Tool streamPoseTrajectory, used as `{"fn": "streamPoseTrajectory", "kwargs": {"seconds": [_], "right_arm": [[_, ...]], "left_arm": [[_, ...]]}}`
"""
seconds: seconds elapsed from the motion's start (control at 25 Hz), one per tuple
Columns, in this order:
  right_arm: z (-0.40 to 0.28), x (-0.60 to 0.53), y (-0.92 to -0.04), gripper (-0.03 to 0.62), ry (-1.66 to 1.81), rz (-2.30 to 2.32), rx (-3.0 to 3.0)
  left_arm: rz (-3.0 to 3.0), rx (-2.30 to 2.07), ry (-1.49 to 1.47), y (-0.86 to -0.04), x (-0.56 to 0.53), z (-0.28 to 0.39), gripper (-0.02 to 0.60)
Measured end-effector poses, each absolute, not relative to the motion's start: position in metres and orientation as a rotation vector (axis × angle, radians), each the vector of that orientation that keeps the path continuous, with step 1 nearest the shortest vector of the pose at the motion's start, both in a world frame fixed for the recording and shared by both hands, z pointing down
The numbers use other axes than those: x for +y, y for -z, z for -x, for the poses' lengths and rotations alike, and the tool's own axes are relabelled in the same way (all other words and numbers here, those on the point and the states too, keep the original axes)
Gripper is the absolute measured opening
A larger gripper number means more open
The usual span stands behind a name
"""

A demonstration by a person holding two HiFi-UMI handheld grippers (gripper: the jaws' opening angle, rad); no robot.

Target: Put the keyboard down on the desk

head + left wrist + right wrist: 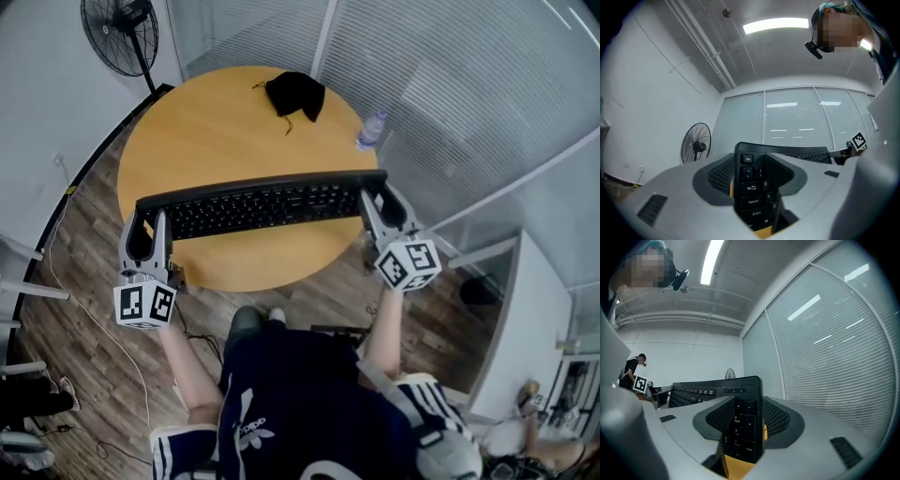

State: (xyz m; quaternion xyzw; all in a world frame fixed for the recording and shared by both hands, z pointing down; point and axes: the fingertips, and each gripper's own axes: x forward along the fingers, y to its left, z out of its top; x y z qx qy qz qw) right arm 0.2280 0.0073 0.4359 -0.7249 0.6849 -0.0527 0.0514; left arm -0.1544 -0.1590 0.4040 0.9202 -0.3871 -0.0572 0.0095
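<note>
Both keyboard (258,206) ends between left tongs (149,225), right tongs (381,204).

A black standing fan (120,33) is in the far left corner, next to a white wall (47,94). A crumpled black cloth (295,94) lies well away from the person. A clear plastic bottle (371,129) appears to stand upright near it, on its right. Behind both is a glass wall with closed blinds (450,84). The floor (84,309) is made of dark wooden planks. At the right stands a white piece of furniture (530,319). A long ceiling lamp (776,24) is lit.
</note>
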Motion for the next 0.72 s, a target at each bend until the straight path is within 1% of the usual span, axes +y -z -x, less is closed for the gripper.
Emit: {"fn": "streamPoseTrajectory", "kwargs": {"seconds": [0.48,0.72], "right_arm": [[-0.227,0.009,-0.447,0.172,0.205,2.24,2.044],[-0.234,0.013,-0.45,0.172,0.216,2.294,1.98]], "left_arm": [[-2.868,-1.174,0.165,-0.414,-0.17,0.149,0.193],[-2.897,-1.107,0.155,-0.414,-0.184,0.133,0.193]]}}
